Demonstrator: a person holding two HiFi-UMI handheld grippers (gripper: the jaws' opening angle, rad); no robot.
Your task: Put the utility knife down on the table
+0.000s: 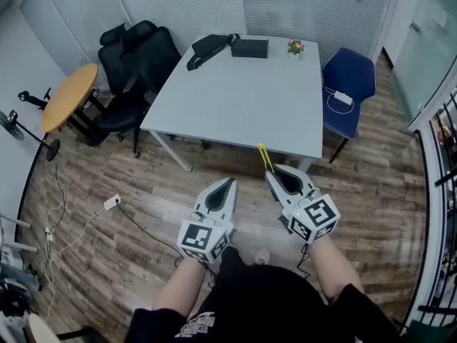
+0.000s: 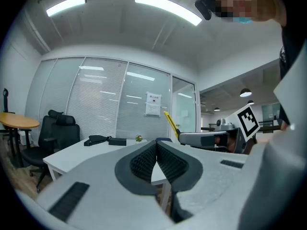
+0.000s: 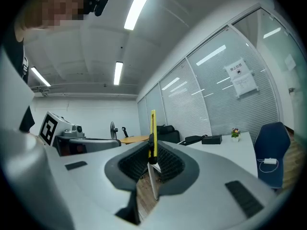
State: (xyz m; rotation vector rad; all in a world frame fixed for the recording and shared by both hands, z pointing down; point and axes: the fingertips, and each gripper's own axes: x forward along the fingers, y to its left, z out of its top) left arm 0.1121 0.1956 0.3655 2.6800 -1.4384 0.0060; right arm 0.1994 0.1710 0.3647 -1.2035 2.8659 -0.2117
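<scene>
Two grippers side by side in the head view, held low in front of a white table [image 1: 235, 98], above wood floor [image 1: 143, 191].

Head view only:
- Whole tabletop. At its far edge lie a black bag [image 1: 207, 46], a black box [image 1: 250, 48] and a small potted plant [image 1: 295, 47]. The near half is bare.
- Black office chairs [image 1: 136, 56] at the table's left, a blue chair [image 1: 348, 84] at its right, a round wooden table [image 1: 68, 95] further left.
- The utility knife [image 1: 264, 156] shows only as a short yellow strip past the tip of the right gripper [image 1: 271, 171], pointing at the table's near edge.

Right gripper view only:
- The grip itself. The knife's yellow body stands edge-on and upright between the two ribbed pads, pinched on both sides. Its upper end rises well clear of the jaws.
- Knife is off the table, in the air.

Left gripper view only:
- The left gripper [image 1: 230, 182] has its pads pressed together along the centre line, with nothing between them.
- A side look at the other gripper, at right of frame, with the yellow knife slanting up and to the left out of its tip.
- The table lies lower and beyond, apart from the knife.

Ceiling lights and glass partitions with blinds appear in both gripper views.
</scene>
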